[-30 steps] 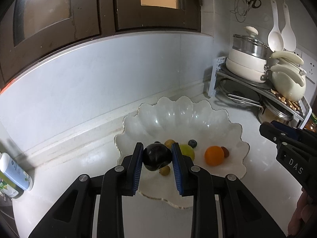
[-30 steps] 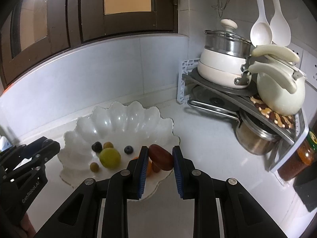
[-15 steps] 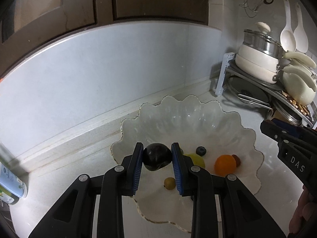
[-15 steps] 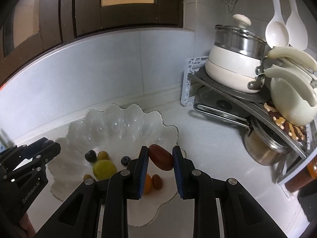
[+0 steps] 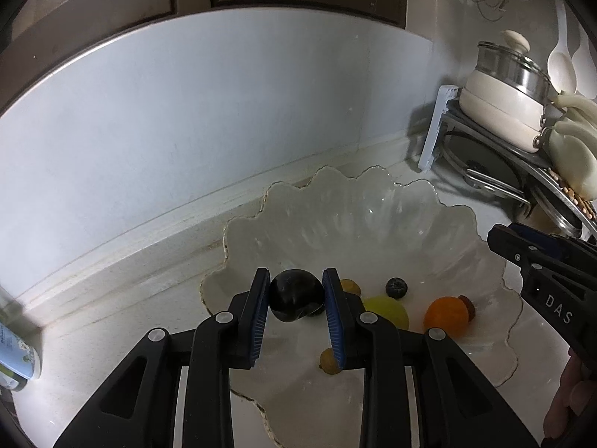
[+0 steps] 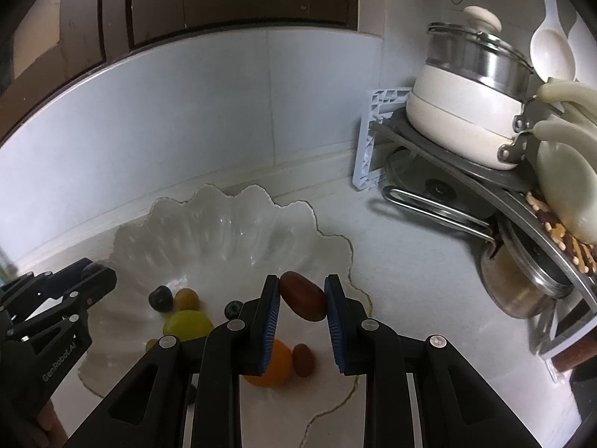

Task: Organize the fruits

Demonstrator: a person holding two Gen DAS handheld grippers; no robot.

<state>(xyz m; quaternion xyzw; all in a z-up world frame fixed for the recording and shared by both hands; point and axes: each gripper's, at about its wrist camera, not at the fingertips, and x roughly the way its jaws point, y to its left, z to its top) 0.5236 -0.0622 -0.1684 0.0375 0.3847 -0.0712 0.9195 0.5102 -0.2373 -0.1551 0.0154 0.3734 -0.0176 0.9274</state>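
Note:
A white scalloped bowl [image 5: 373,224] [image 6: 209,231] sits on the counter against the wall. My left gripper [image 5: 296,295] is shut on a dark plum [image 5: 294,293], held over the bowl's near left side. My right gripper [image 6: 303,298] is shut on a reddish-brown date [image 6: 303,296], hanging over the bowl's right part. Inside the bowl lie an orange [image 5: 446,315] [image 6: 274,367], a yellow-green fruit [image 5: 388,308] [image 6: 186,323], a blueberry [image 5: 396,286] [image 6: 233,308], a second brown date [image 6: 302,359], a dark berry [image 6: 161,298] and small yellowish fruits [image 5: 330,361] [image 6: 186,298].
A dish rack [image 6: 380,138] at the right holds a lidded white pot [image 6: 466,104], pan lids and a cream kettle [image 6: 567,179]. White spoons [image 6: 552,48] hang on the wall. A bottle [image 5: 16,354] lies at the far left. Dark cabinets hang above the backsplash.
Both grippers have moved forward and down over the bowl, each still holding its fruit. The bowl now fills more of both views.

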